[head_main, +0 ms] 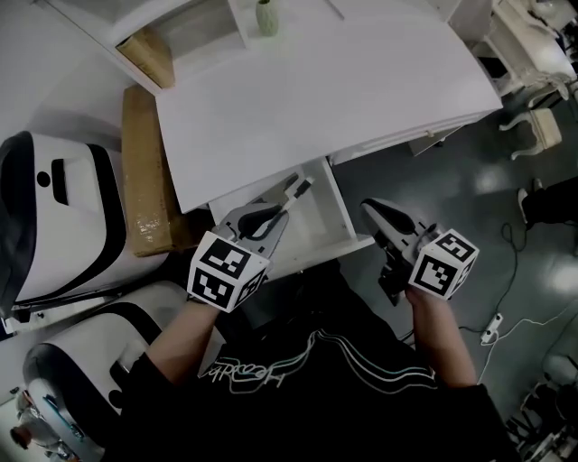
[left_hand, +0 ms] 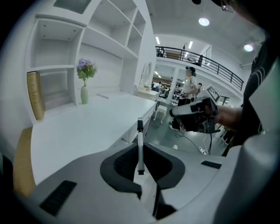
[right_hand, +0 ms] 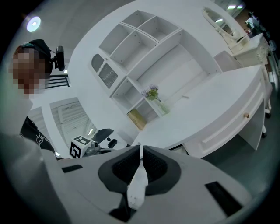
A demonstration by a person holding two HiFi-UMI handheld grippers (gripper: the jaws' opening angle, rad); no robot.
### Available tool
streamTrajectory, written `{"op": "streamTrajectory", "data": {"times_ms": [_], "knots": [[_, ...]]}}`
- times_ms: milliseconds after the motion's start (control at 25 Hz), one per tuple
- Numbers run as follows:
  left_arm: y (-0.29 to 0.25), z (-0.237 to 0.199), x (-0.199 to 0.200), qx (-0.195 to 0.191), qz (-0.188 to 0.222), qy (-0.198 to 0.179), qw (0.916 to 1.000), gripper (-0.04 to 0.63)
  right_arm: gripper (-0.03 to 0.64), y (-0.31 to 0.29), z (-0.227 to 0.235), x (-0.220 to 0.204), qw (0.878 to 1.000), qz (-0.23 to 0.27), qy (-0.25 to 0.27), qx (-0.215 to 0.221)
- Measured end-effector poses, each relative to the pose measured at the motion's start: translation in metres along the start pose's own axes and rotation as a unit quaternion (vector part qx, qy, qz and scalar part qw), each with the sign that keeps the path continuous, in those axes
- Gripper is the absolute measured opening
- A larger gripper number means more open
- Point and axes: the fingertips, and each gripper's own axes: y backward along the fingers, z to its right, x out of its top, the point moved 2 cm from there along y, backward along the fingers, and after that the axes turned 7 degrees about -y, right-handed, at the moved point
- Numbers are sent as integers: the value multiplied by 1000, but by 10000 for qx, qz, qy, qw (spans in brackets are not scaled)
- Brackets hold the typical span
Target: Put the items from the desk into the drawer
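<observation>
A slim white pen with a black end (head_main: 295, 192) is pinched in my left gripper (head_main: 275, 212), which is shut on it. The pen hangs over the open white drawer (head_main: 336, 209) under the front edge of the white desk (head_main: 316, 99). In the left gripper view the pen (left_hand: 139, 140) stands upright between the dark pads of that gripper (left_hand: 140, 159). My right gripper (head_main: 377, 213) is to the right of the drawer, over the grey floor. Its jaws (right_hand: 140, 153) are shut together with nothing held.
A small green vase with flowers (head_main: 267, 18) stands at the desk's back near the white shelves. A brown cardboard box (head_main: 144, 171) lies left of the desk, beside white-and-black machines (head_main: 63, 217). A cable and plug (head_main: 492, 329) lie on the floor at right.
</observation>
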Motion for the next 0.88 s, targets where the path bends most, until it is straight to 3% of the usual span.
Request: {"op": "streamTrajectory", "data": {"times_ms": [280,680,880], "knots": [[-55,-7,-57,-429,-724,-675,9942,52,49,-1,26,1,9998,-107,-160,-112],[-151,-12,-148,-921,-1846,-831,9749,52,49,13,84,15,9973,-98,-482,-538],[-183,-13,-184,-904,-2215,-795,9677,52,49,20,107,21,9956,-121,-576,-725]]}}
